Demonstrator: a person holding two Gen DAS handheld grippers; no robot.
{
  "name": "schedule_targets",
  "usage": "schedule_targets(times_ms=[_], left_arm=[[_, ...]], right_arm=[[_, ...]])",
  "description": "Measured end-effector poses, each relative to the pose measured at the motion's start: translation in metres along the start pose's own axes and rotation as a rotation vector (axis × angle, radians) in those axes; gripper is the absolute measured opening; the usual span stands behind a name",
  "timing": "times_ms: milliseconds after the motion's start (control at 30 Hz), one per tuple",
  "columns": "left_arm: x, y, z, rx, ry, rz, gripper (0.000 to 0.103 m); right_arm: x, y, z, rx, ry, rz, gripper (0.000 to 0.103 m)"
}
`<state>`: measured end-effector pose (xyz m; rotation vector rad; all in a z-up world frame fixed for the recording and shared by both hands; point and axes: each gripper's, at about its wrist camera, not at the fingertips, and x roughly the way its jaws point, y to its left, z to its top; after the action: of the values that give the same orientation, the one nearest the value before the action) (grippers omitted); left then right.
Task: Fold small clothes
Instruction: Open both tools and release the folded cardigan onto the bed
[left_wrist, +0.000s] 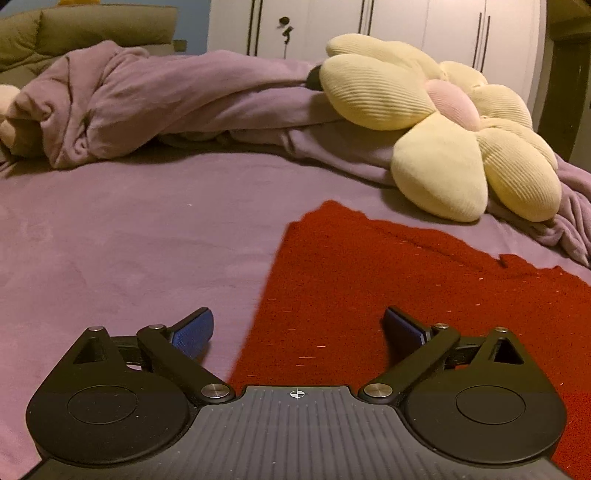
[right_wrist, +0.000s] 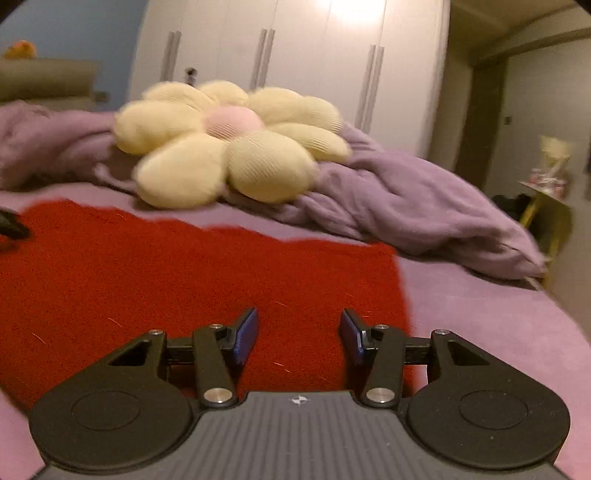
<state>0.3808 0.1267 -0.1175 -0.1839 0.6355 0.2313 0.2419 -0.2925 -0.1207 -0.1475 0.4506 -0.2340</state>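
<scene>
Red knit garment (left_wrist: 406, 295) lies flat on the purple bedsheet (left_wrist: 129, 240), long axis running across both views. Left gripper (left_wrist: 297, 330) straddles its left edge, jaws wide apart, nothing between. Right gripper (right_wrist: 299, 338) over its right end, jaws half-spread, empty. Flower cushion (right_wrist: 229, 144) beyond.

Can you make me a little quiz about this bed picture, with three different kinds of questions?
1. True or false: the red cloth lies flat on the purple bed.
2. What sits behind the red cloth? A) flower pillow B) teddy bear C) book
3. Fill in: the left gripper and the right gripper are both ____ and hold nothing.

Key: 1 true; 2 A; 3 open
</scene>
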Motion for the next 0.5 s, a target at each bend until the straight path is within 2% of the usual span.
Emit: schedule_targets(times_ms=[67, 200, 233, 300, 367, 500], left_arm=[[-0.002, 0.006, 0.001, 0.009, 0.005, 0.018, 0.102], [-0.009, 0.024, 0.0, 0.005, 0.035, 0.051, 0.102], [-0.011, 0.03, -0.002, 0.005, 0.045, 0.067, 0.102], [-0.018, 0.045, -0.006, 0.006, 0.058, 0.073, 0.102], [-0.026, 0.063, -0.01, -0.016, 0.085, 0.032, 0.102], [-0.038, 0.088, -0.02, -0.058, 0.166, -0.067, 0.101]], right_arm=[[0.001, -0.011, 0.002, 0.036, 0.005, -0.028, 0.052], [-0.018, -0.009, 0.009, 0.025, 0.028, -0.145, 0.053], [-0.023, -0.014, 0.011, 0.054, 0.027, -0.126, 0.052], [-0.045, -0.018, 0.013, 0.147, -0.002, 0.004, 0.053], [-0.064, -0.012, 0.011, 0.18, -0.006, 0.113, 0.056], [-0.081, 0.011, 0.005, 0.201, 0.07, 0.243, 0.057]])
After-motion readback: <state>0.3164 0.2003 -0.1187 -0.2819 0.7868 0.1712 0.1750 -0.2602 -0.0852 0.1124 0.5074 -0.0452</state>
